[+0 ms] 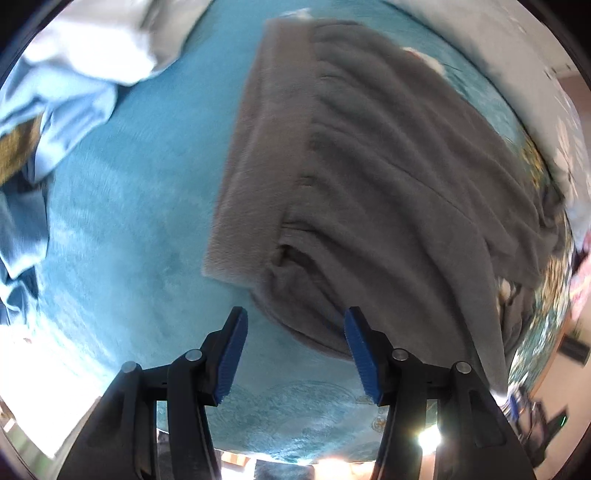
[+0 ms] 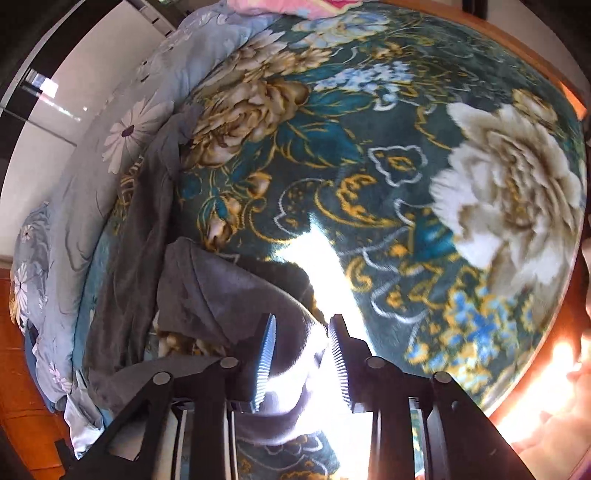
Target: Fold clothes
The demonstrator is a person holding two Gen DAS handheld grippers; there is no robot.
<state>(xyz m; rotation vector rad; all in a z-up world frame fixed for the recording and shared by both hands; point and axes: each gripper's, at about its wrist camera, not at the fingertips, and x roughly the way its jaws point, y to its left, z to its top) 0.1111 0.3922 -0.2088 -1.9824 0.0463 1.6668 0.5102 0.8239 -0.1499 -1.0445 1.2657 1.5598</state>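
A grey fleece garment (image 1: pixel 369 166) lies folded lengthwise on a teal blanket (image 1: pixel 147 221) in the left wrist view. My left gripper (image 1: pixel 295 314) hovers open over the garment's rounded near end; its blue pads (image 1: pixel 232 354) hold nothing. In the right wrist view another part of the grey garment (image 2: pixel 221 291) lies crumpled on a dark floral blanket (image 2: pixel 406 184). My right gripper (image 2: pixel 304 321) points down over it with its jaws parted. A sunlit fold of grey cloth sits in the gap, and the ribbed pads (image 2: pixel 266 354) stand apart from it.
Light blue clothes (image 1: pixel 74 92) are heaped at the left of the teal blanket. A pale blue daisy-print duvet (image 2: pixel 122 129) runs along the bed's left side, with pink fabric (image 2: pixel 314 7) at the top. A wooden bed edge (image 2: pixel 554 332) borders the right. Strong sunlight glares near the gripper.
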